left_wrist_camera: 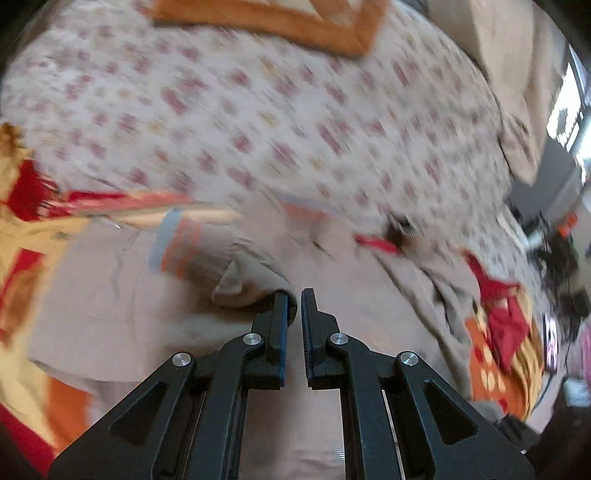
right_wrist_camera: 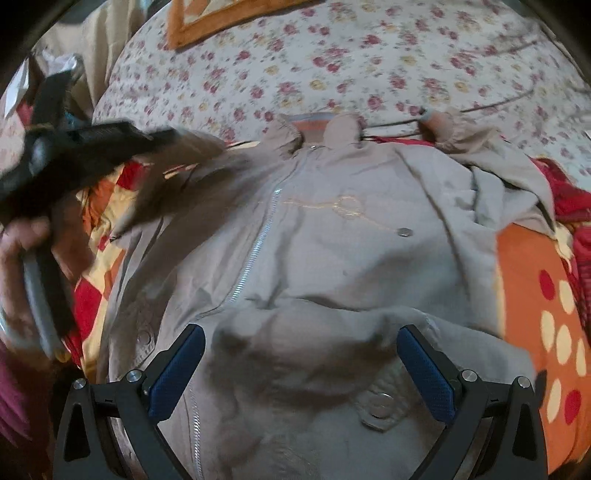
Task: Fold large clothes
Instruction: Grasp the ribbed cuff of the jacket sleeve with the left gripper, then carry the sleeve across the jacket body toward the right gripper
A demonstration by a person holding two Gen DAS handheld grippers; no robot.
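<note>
My left hand-held gripper [left_wrist_camera: 294,297] is clenched on a sleeve fold of the beige jacket [right_wrist_camera: 332,236], which lies zipped and face-up on the bed [right_wrist_camera: 332,59]. I judge it light, soft, limp; grip hems and cuffs. My right hand-held gripper [right_wrist_camera: 301,345] hangs released above the hem.

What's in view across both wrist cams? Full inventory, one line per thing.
beige zip-front jacket: 1, beige with silver zipper and snaps, spread flat on the bed, collar at the far end
patchwork quilt: 1, orange, red and yellow with dots, under the jacket
floral bedsheet: 1, white with red and yellow flowers, beyond the jacket
orange-bordered cloth: 1, orange and cream, at the far edge of the bed
hand: 1, holding the left claw's grip, left edge of the right wrist view
left claw: 1, black, shut on a fold of jacket fabric
right claw: 1, black with blue pads, open over the jacket's lower part
</note>
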